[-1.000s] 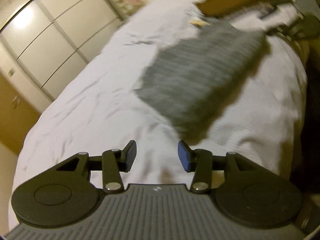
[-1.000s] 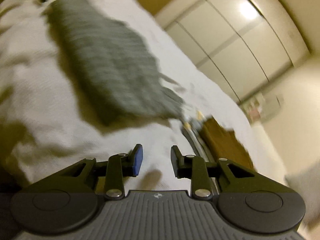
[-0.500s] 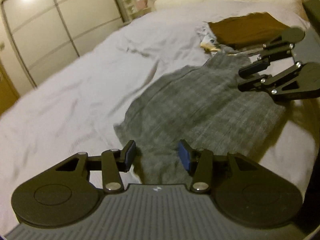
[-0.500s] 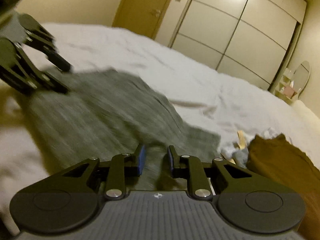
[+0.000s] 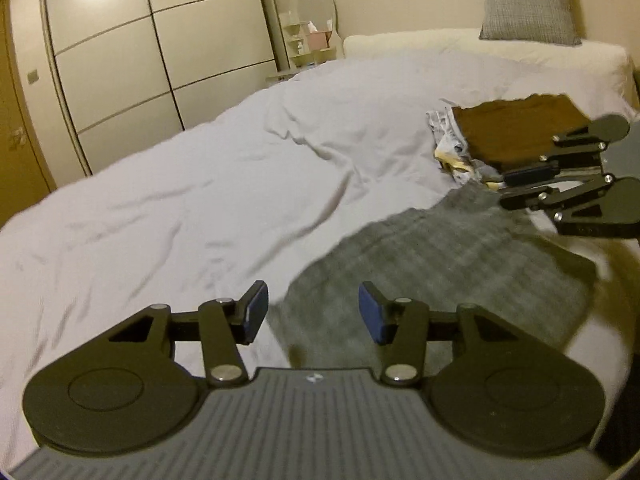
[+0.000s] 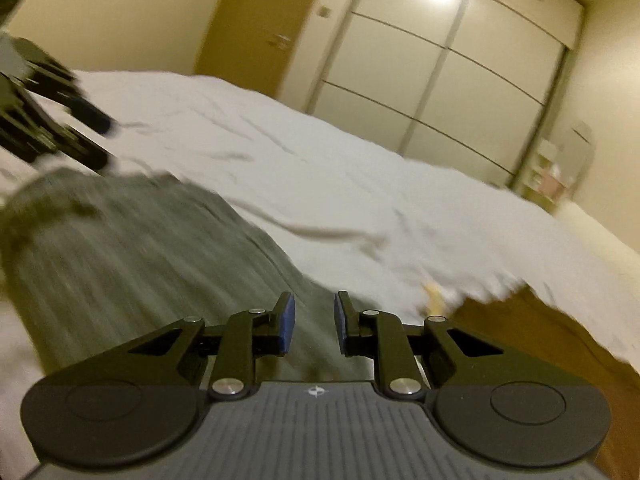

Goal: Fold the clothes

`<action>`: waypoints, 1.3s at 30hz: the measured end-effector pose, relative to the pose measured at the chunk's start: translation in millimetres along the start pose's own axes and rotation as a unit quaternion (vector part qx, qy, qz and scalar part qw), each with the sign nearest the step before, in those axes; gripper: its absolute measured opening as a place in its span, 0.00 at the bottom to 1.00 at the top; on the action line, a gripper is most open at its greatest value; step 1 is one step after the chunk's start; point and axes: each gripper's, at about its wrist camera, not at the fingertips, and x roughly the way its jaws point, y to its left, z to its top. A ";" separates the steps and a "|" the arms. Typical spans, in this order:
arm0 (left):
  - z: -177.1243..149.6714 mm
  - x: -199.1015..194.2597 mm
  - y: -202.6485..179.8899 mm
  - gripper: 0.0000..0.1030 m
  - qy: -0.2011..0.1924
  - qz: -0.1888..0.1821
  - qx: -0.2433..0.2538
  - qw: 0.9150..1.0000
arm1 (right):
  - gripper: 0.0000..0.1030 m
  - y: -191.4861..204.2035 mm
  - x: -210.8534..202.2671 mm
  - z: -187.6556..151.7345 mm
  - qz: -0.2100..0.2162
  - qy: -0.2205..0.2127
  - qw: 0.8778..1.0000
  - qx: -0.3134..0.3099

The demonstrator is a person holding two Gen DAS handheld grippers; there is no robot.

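The left tool (image 5: 312,312) is sitting at the bottom of the left view with its two blue pads wide apart and nothing between them. One second ago the grey cloth (image 5: 440,272) was flying through the air in a blur. Now it is lying flat on the bed, filling the lower right of the left view, with its near corner right under the left tool. So the cloth has been let go and spread out. I think it is now lying ready for its first fold.

The right tool (image 6: 314,322) is at the bottom of the right view. Its pads are a little apart and holding nothing. Half a second ago it was over the far end of the grey cloth, and it is still hanging there. The right view is smeared, so this tool is likely moving. In the left view it is showing at the right edge, above the far end of the cloth.

Just past the grey cloth, a brown cloth (image 5: 516,128) is lying at the upper right of the left view. A small crumpled pile (image 5: 452,148) is touching its left side.

The bed (image 5: 200,184) is covered with a white, wrinkled sheet. A grey pillow (image 5: 528,0) is standing at the top right, at the head of the bed. Farther back, pale sliding closet doors (image 5: 152,48) are filling the upper left. A small mirror (image 5: 316,4) is standing near the top middle. A brown door (image 6: 260,28) is showing at the top of the right view.
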 end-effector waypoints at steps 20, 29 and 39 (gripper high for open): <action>-30.0 81.7 16.0 0.32 0.048 0.042 0.023 0.998 | 0.14 -26.7 86.1 -16.6 -0.040 0.089 0.995 -0.034; -25.7 36.0 35.1 0.32 0.051 0.089 0.029 0.994 | 0.15 -41.5 22.0 -20.2 -0.085 0.086 0.993 -0.010; -57.0 -22.2 -11.6 0.32 0.024 0.089 0.009 0.996 | 0.16 51.2 -30.7 -14.5 0.008 0.031 0.999 0.012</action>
